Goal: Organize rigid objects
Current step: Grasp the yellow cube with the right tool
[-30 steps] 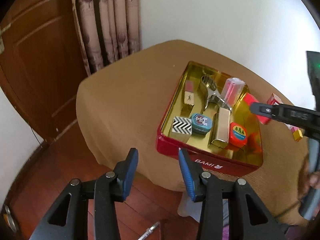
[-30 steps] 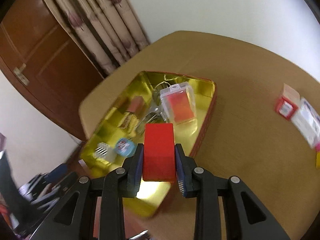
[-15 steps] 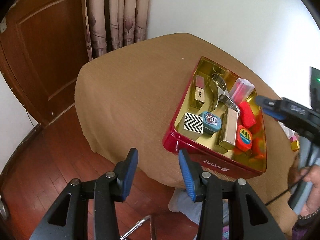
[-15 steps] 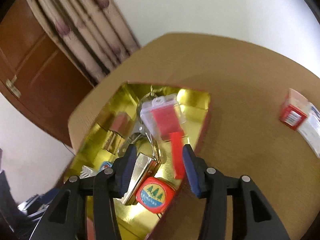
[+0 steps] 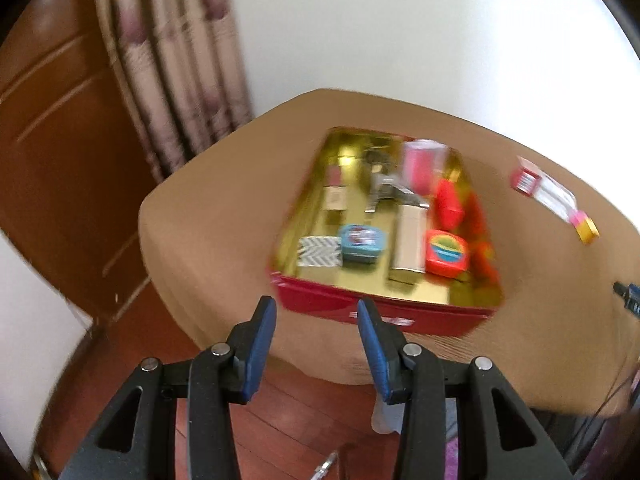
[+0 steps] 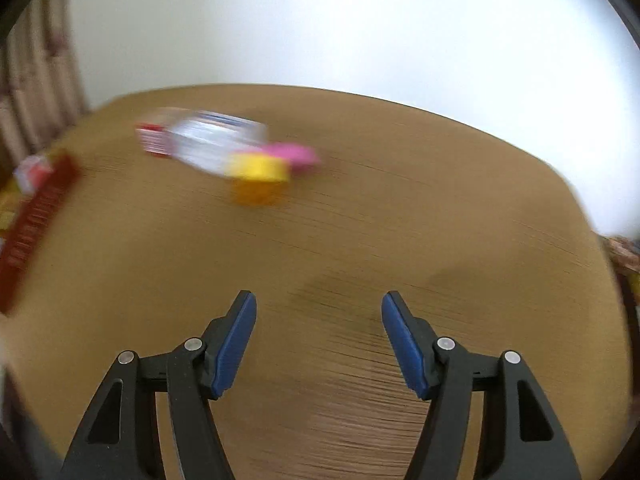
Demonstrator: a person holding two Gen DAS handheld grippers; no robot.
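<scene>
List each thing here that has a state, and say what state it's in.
Tin: open, no lid on, part filled.
Left gripper: open, empty.
Right gripper: jaws opening, nothing between them.
Yellow block: loose on the table, outside the tin.
Door: closed.

blurred boxes [image 6: 208, 146], tin [image 6: 32, 216] edge-cropped

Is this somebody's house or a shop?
Most likely a room in a home. There is a wooden door, patterned curtains against a plain white wall, and a small table under a tan cloth that holds a red tin of little household things.
</scene>
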